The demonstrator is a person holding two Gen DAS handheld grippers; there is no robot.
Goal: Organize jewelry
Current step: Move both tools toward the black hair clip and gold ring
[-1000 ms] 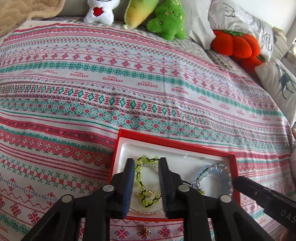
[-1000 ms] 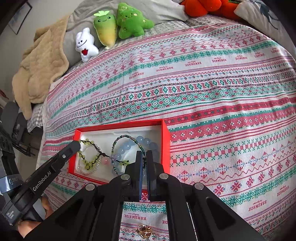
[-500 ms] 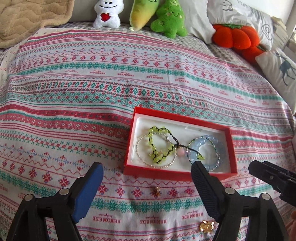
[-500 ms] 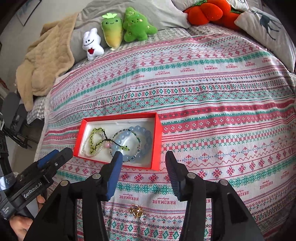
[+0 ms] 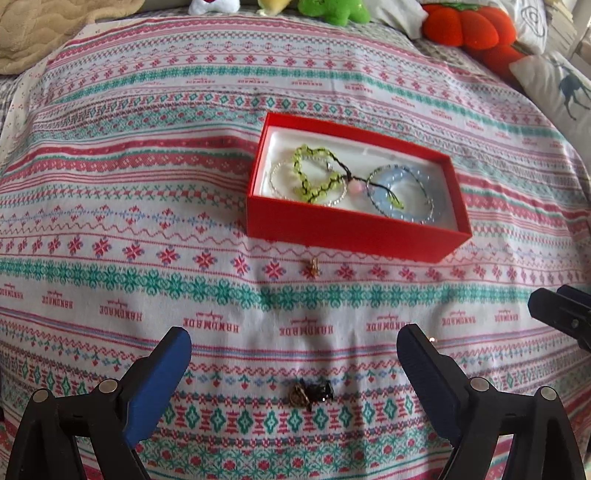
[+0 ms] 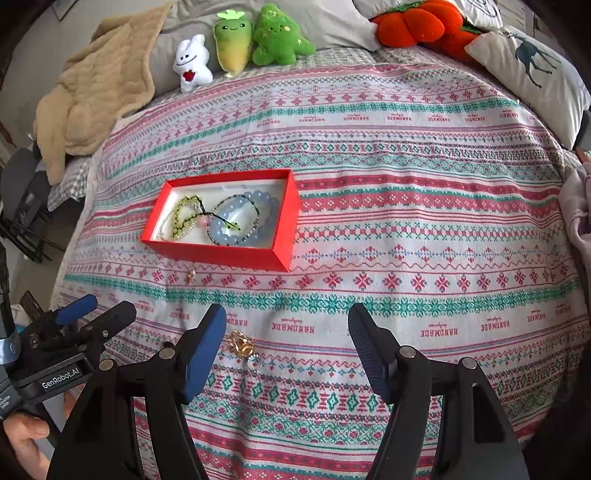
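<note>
A red box [image 5: 351, 229] [image 6: 221, 253] with a white lining sits on the patterned bedspread. It holds a green bead bracelet [image 5: 312, 173], a clear bead bracelet and blue bead bracelets [image 6: 240, 219]. A small gold piece [image 5: 314, 266] [image 6: 190, 276] lies just in front of the box. A gold and dark jewelry piece [image 5: 309, 393] [image 6: 240, 343] lies nearer to me. My left gripper [image 5: 293, 363] is open and empty, with that piece between its fingers' line. My right gripper [image 6: 286, 350] is open and empty, the gold piece by its left finger.
Plush toys [image 6: 236, 40], an orange plush pumpkin [image 6: 410, 22], a deer pillow [image 6: 532, 70] and a beige blanket [image 6: 99, 92] lie at the far end of the bed. The bed's left edge drops off near a chair [image 6: 22, 192].
Both grippers have opened wide and pulled back from the box toward me. The box now lies farther off and the loose jewelry pieces show in front of it.
</note>
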